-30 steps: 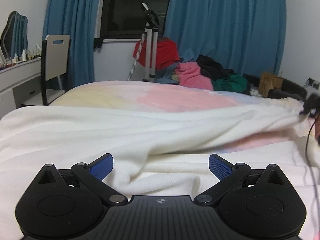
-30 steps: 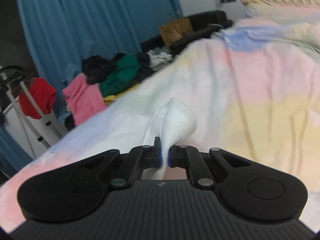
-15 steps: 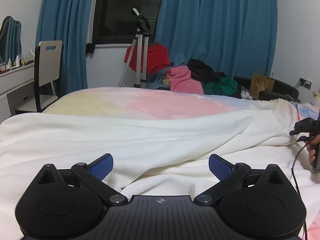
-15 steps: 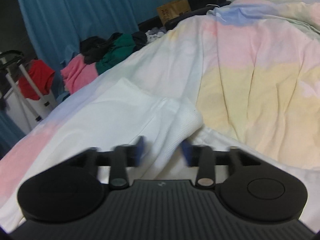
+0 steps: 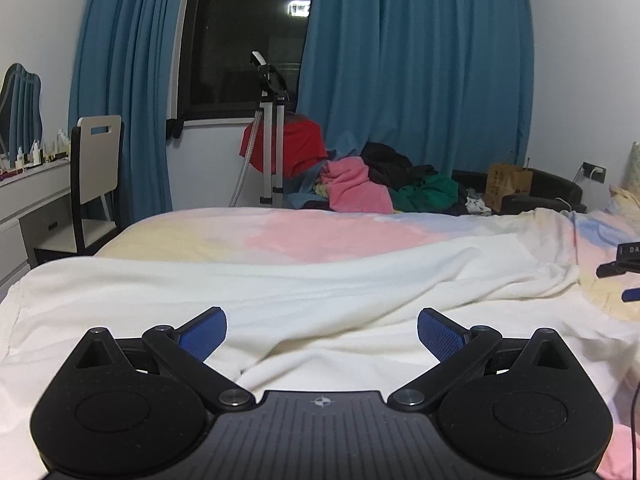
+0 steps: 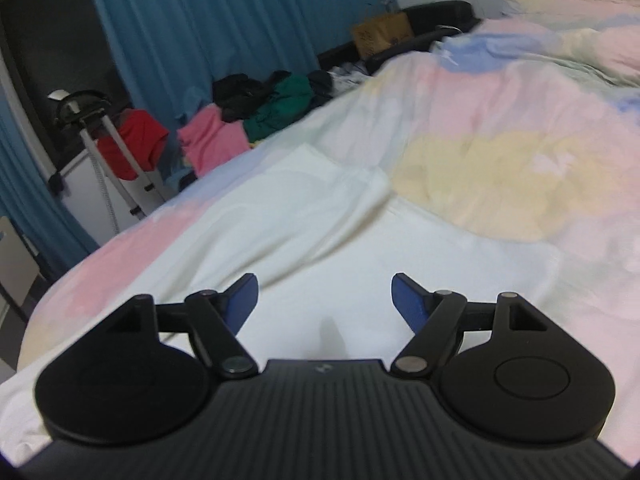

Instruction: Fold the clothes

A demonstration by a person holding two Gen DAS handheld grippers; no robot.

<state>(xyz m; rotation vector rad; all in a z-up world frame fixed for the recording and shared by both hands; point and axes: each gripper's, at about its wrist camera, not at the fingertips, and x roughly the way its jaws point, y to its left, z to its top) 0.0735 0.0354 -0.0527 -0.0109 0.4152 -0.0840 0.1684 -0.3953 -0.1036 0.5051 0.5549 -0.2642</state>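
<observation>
A white garment point(image 5: 280, 292) lies spread and wrinkled across the pastel bedspread point(image 5: 312, 232). It also shows in the right wrist view point(image 6: 320, 232), with its sleeve end lying flat toward the far side. My left gripper point(image 5: 322, 328) is open and empty, low over the garment's near folds. My right gripper point(image 6: 324, 296) is open and empty just above the garment. Its tip shows at the right edge of the left wrist view point(image 5: 624, 276).
A pile of pink, green and black clothes point(image 5: 384, 188) lies beyond the bed by blue curtains point(image 5: 416, 80). A tripod point(image 5: 272, 128) with a red cloth stands near the window. A chair point(image 5: 96, 176) and a dresser stand at the left.
My right gripper opened and let go of the white sleeve end, which now lies flat on the bed. The gripper pulled back. The left gripper stayed open and rose slightly.
</observation>
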